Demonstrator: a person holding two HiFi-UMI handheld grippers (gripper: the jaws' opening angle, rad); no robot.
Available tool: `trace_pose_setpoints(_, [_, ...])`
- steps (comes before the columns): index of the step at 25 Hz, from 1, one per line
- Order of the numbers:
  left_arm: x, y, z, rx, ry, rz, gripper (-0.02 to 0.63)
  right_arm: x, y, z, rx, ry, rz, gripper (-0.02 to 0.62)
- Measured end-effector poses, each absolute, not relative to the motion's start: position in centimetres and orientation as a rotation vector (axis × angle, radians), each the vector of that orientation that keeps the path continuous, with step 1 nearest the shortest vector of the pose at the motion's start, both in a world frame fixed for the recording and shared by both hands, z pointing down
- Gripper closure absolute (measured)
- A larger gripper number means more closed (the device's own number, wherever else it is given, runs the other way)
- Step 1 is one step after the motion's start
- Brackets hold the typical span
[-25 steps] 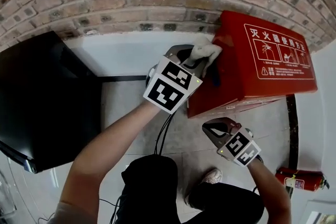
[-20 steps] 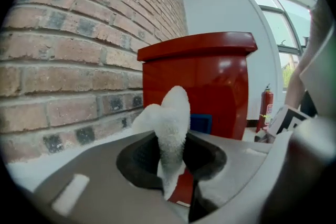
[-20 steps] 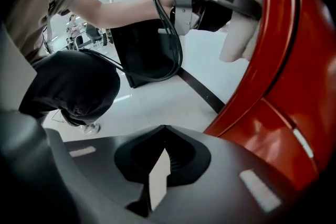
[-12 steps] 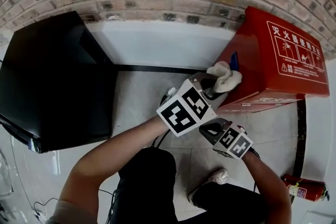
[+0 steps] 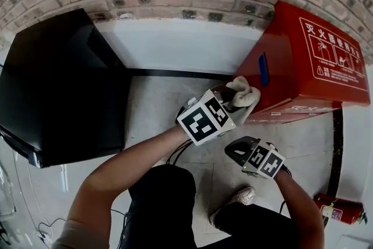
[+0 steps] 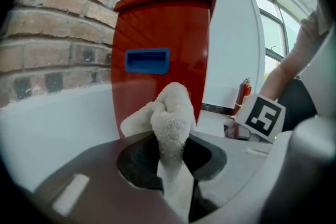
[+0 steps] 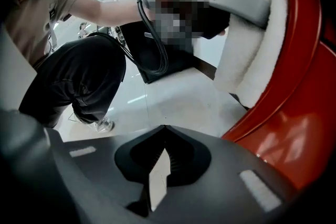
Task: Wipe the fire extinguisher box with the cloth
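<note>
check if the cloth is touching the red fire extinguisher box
Touching. The right gripper view shows the cloth flattened against the red side of the fire extinguisher box with no gap; the left tongs grip it.

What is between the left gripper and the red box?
The white cloth: the left gripper pinches it, and its bunched end sticks out toward the red box, below the blue handle. The left gripper view shows it best.

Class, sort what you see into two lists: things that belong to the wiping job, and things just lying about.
Job: cloth, red fire extinguisher box, left gripper shut on the cloth.
Lying about: black cabinet, fire extinguisher on the floor, black cables, right gripper, shut and empty.
</note>
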State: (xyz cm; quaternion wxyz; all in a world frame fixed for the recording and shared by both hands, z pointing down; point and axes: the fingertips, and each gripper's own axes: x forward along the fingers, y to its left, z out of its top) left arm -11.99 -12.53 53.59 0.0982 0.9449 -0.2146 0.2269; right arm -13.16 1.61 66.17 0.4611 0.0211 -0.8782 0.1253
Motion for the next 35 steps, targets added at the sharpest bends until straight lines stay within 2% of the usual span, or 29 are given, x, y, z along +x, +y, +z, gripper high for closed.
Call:
trace_pose_setpoints(20, [-14.3, -26.4, 59.3, 2.619, -1.105, 0.623, 0.517, -14.0, 0.0, 64.5, 0.098, -2.254, 0.251, 0.571])
trace_pose_setpoints(35, [-12.1, -15.7, 66.6, 2.632, -0.652, 0.675, 0.523, -13.4, -0.2, 68.0, 0.155, -2.239, 0.437, 0.571])
